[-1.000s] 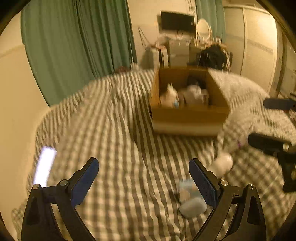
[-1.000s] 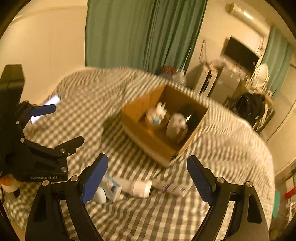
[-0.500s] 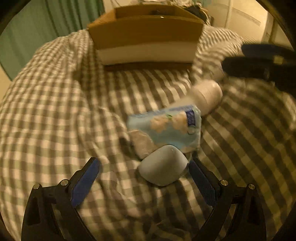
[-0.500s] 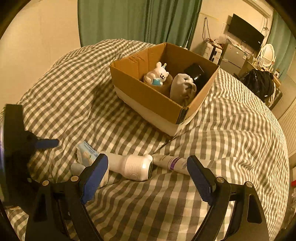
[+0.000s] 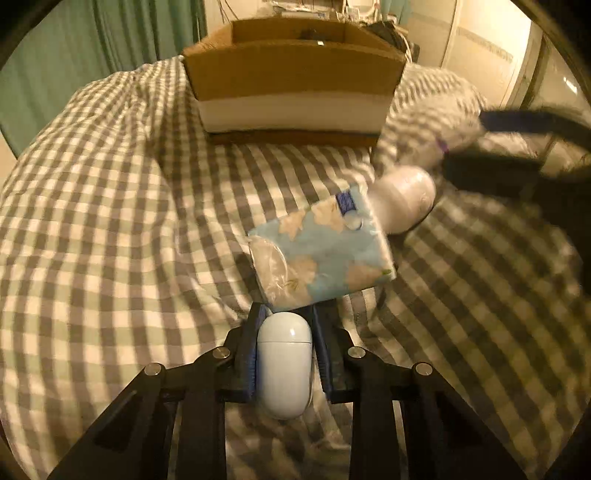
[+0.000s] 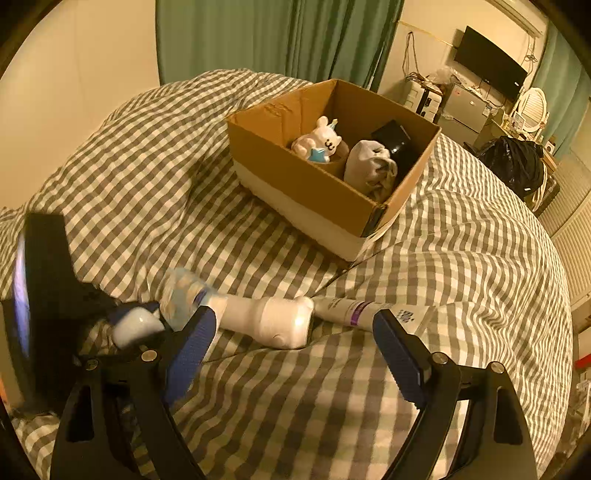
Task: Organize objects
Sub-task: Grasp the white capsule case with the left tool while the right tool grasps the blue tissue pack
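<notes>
My left gripper (image 5: 286,314) is shut on a pale blue oval case (image 5: 284,363), low over the checked bedcover; the case also shows in the right wrist view (image 6: 137,326). Just ahead lie a blue floral tissue pack (image 5: 323,254), a white bottle (image 5: 402,201) on its side and a white tube with a purple band (image 6: 364,308). My right gripper (image 6: 295,332) is open and empty, hovering above the white bottle (image 6: 269,321). The cardboard box (image 6: 295,177) stands further back and holds a white plush toy (image 6: 317,142), a grey cloth bundle (image 6: 369,168) and a black item (image 6: 395,142).
The checked bedcover (image 6: 461,229) fills the bed, with green curtains (image 6: 258,33) and a wall behind it. At the far right stand a TV (image 6: 487,61), white units and a black bag (image 6: 517,162). The cardboard box (image 5: 295,77) is straight ahead in the left wrist view.
My left gripper dropped from high above the bed down to the items and shut on the pale blue case. My right gripper moved lower and closer over the bottle, staying open.
</notes>
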Tool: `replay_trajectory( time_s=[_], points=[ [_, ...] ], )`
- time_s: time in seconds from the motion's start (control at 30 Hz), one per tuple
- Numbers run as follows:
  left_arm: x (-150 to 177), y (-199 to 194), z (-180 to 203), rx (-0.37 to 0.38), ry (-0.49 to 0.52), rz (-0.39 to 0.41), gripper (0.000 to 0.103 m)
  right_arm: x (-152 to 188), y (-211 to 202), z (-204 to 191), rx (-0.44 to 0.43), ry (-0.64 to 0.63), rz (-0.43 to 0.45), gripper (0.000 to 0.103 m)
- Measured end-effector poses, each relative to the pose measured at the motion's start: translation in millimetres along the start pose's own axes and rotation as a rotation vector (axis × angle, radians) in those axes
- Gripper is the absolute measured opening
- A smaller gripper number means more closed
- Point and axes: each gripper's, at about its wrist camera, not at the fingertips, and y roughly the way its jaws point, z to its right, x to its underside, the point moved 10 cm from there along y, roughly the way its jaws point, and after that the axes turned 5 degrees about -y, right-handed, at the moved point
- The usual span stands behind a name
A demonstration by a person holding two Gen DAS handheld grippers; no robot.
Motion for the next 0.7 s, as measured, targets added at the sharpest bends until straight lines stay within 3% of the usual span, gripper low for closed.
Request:
replay_trajectory(
  time_s=[0.17,0.33,0.43,0.7],
  points=[
    [-10,-29,-12,0.051,-0.024,0.053,0.024,1,7,-14,-0.005,-0.016,-0.029,0.087],
    [-26,-47,-44,0.021,-0.056,0.103,0.024,-5,20,-35,-0.037,-0.029,-0.052,0.087],
    [-31,-46,-64,-0.018,-0.053,0.105,0.024,-8,32,-50,-0.070,-0.034,-0.074,0.087],
    [-30,-26,-78,0.023,-0.074,0.055,0.023,-1,71,-87,-0.145,-0.070,-0.176,0.087]
  ],
)
